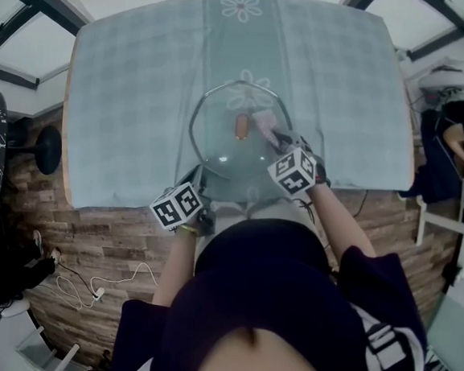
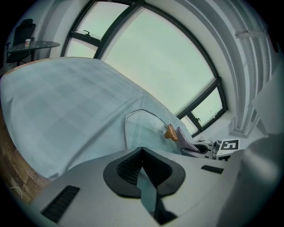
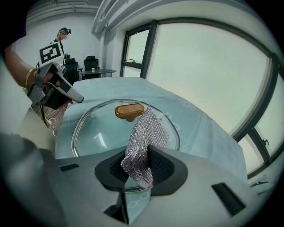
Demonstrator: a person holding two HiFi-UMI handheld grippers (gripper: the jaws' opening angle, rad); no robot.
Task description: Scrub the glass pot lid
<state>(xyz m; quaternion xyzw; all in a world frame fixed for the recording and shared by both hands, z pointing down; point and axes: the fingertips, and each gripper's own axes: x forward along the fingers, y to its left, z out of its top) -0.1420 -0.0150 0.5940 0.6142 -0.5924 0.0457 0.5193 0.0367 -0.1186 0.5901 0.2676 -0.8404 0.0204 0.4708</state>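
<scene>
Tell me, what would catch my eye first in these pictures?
The rounded clear glass pot lid with its brown wooden knob lies on a pale blue checked tablecloth, near the person's edge of the table. The right gripper pinches a silvery metal mesh scrubbing cloth that stands up over the lid beside the knob.

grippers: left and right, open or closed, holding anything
Left gripper: closed, at the edge of the glass lid; a grip on it cannot be told.
Right gripper: closed on the mesh scrubber.
</scene>
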